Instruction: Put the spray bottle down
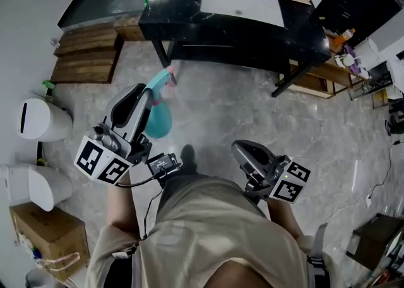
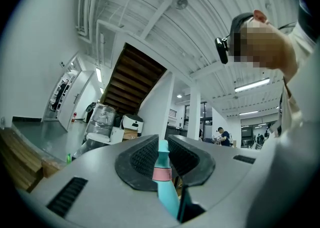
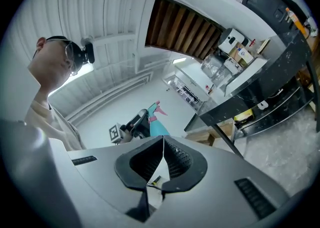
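Here, the left claw [image 2: 162, 147] is gripping the spray bottle [image 2: 168, 198] by its neck, with its jaws standing narrowly apart on either side. The bottle is showing a teal body and head, a pink collar and a pink tip at the head. In the head view it is hanging in the air over the grey marbled floor [image 1: 221, 116], short of the black tabletop [image 1: 170, 21]. The right claw [image 3: 162, 144] is sitting with its jaws together, holding nothing.

Blk table [image 1: 189, 34] w/ white panel [image 1: 243, 4], wood steps [image 1: 85, 53] left, cardboard box [image 1: 44, 236] btm-left
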A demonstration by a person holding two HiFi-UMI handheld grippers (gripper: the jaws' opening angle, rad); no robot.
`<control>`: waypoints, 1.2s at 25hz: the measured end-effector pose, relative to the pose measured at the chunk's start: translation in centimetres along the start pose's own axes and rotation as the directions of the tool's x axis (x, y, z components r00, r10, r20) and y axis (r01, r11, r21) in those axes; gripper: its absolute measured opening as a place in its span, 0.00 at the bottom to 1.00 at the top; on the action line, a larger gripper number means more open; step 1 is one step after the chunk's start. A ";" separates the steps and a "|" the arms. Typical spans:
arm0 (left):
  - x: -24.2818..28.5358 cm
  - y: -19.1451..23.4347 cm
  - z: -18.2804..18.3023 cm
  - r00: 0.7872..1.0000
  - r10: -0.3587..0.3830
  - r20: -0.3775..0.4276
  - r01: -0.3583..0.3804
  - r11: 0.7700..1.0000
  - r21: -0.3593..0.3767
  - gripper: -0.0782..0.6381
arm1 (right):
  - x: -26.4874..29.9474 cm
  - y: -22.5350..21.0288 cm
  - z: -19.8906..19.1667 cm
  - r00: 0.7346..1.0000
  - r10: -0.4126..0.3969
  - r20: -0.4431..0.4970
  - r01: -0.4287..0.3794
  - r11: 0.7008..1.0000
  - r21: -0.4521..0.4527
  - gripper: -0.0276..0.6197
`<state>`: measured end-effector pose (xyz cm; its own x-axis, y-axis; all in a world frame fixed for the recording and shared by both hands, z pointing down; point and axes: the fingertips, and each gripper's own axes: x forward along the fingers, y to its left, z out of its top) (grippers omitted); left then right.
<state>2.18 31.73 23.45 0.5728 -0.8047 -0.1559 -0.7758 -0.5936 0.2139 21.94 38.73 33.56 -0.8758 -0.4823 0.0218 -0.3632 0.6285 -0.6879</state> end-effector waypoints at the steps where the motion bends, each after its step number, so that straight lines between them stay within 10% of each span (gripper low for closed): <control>1: 0.3 0.8 0.2 1.000 -0.004 0.004 0.004 1.000 -0.004 0.19 | 0.7 -0.2 0.4 1.000 -0.005 -0.003 0.005 1.000 -0.001 0.08; 30: 2.2 16.4 1.1 0.998 -0.057 0.017 0.058 0.996 -0.067 0.19 | 18.8 -5.1 3.4 0.990 -0.019 -0.140 0.022 1.000 0.021 0.08</control>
<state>-9.53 20.19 25.58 0.6116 -0.7693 -0.1847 -0.7217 -0.6382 0.2683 8.44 24.39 34.98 -0.9047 -0.4037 0.1362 -0.3757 0.6051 -0.7020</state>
